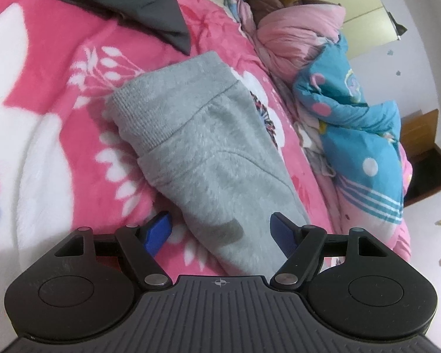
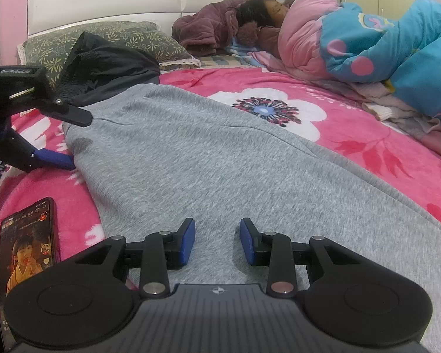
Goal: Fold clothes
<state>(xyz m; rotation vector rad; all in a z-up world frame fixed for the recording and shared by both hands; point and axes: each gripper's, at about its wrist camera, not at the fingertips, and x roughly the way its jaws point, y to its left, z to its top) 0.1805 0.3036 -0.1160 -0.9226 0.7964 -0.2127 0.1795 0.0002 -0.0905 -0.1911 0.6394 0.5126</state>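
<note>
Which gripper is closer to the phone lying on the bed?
Right. The right gripper sits just beside the phone, over the grey garment; the left gripper is farther up, at the garment's far edge.

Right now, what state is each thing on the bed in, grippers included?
Grey garment: spread flat on the pink blanket, partly folded.
Dark garment: crumpled, unfolded.
Phone: screen lit, face up.
Left gripper: open, straddling the grey garment's end.
Right gripper: open over the grey garment.
</note>
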